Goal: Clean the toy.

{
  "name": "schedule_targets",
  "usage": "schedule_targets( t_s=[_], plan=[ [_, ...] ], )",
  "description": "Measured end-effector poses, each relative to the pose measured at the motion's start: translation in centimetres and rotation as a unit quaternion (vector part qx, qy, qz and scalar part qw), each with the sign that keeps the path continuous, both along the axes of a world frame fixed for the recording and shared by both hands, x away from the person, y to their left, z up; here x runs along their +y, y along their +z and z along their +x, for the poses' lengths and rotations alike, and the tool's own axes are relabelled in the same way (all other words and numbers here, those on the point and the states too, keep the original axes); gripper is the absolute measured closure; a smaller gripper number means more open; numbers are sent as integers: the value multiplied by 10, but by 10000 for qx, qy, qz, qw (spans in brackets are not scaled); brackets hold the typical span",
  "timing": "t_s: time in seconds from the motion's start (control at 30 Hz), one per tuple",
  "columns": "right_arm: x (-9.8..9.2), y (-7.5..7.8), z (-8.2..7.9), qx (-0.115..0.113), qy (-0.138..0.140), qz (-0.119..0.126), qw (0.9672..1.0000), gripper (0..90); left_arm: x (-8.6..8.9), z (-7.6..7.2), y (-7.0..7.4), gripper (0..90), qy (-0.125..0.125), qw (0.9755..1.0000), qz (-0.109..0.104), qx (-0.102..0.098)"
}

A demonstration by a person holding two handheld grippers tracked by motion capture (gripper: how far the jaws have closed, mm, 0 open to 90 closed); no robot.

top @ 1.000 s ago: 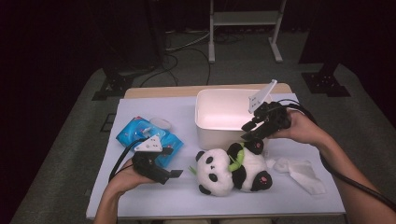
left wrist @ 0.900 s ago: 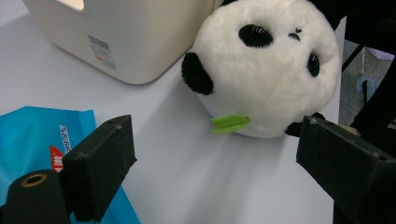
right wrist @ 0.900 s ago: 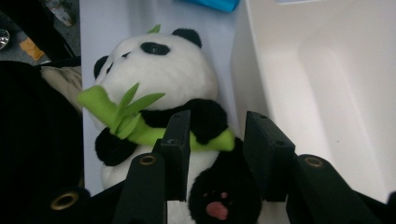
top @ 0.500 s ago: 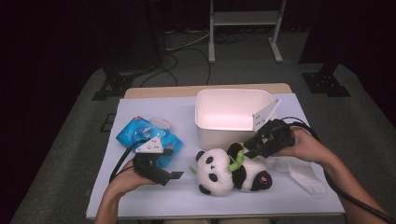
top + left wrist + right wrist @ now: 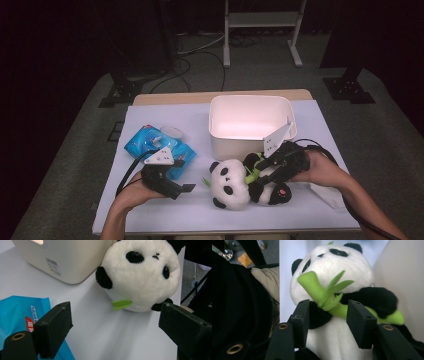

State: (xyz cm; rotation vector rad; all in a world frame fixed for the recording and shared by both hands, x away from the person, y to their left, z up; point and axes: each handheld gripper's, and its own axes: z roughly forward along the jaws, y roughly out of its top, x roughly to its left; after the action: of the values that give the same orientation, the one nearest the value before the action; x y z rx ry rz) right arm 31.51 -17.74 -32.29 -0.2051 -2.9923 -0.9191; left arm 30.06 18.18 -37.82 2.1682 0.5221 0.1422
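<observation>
A black-and-white panda plush [image 5: 232, 185] lies on its back on the table in front of the white bin [image 5: 250, 120], hugging a green bamboo stalk [image 5: 324, 293]. My right gripper [image 5: 254, 174] is down over its chest. In the right gripper view the jaws of the right gripper [image 5: 328, 307] stand apart on either side of the stalk and have just been opening; the pads do not press on it. My left gripper [image 5: 181, 192] rests on the table left of the panda, open and empty, facing the panda's head [image 5: 142, 277].
A blue wipes pack [image 5: 160, 149] lies by the left hand, its corner under the left jaw [image 5: 17, 315]. The bin's wall [image 5: 70, 257] rises just behind the panda. A white cloth [image 5: 325, 192] lies under the right forearm. The table's front edge is close.
The right gripper has come down from beside the bin's front right corner onto the panda, and its jaws stand wider. The left hand has stayed where it was.
</observation>
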Motion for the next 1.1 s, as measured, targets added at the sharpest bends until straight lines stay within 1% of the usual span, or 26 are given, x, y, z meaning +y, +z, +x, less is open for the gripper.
schedule_targets(
  t_s=[0.07,0.2,0.27,0.37,0.4,0.43,0.47,0.53,0.67,0.7,0.77,0.87,0.93,1.0,1.1],
  plan=[
    [3,-2,-1,26,43,-8,10000,504,0,0,0,109,4,10000,-6,4],
    [9,-6,-1,-10,87,-39,10000,494,1,1,-1,109,11,10000,3,13],
    [10,-6,0,36,52,4,10000,494,1,1,-1,109,6,10000,3,20],
    [11,-6,1,35,54,66,10000,472,1,1,-2,109,28,10000,-13,30],
    [12,-6,0,6,51,27,10000,466,1,1,-2,109,24,10000,-9,33],
    [13,-6,0,-15,78,51,10000,454,1,1,-2,109,22,10000,3,31],
    [15,-6,-1,22,106,38,9999,443,1,1,-2,109,26,10000,4,33],
    [18,-7,-1,-16,128,-6,9999,433,1,1,-2,109,26,10000,10,26],
    [21,-9,1,-17,141,-45,9999,451,2,0,-1,109,36,10000,-11,15],
    [22,-10,2,7,126,-85,9999,482,2,1,-1,109,33,10000,-12,13],
    [24,-11,3,-46,182,-104,9998,521,3,1,-1,109,43,10000,-8,16],
    [26,-10,4,-38,164,-137,9998,598,3,1,-2,109,44,10000,-9,26],
    [27,-9,5,-83,191,-105,9997,663,3,1,-2,109,50,10000,-7,24],
    [28,-8,6,-130,189,-135,9996,702,3,1,-2,109,43,10000,-3,24],
    [28,-6,7,-126,181,-107,9997,727,4,2,-1,109,54,10000,-9,10]
  ],
)
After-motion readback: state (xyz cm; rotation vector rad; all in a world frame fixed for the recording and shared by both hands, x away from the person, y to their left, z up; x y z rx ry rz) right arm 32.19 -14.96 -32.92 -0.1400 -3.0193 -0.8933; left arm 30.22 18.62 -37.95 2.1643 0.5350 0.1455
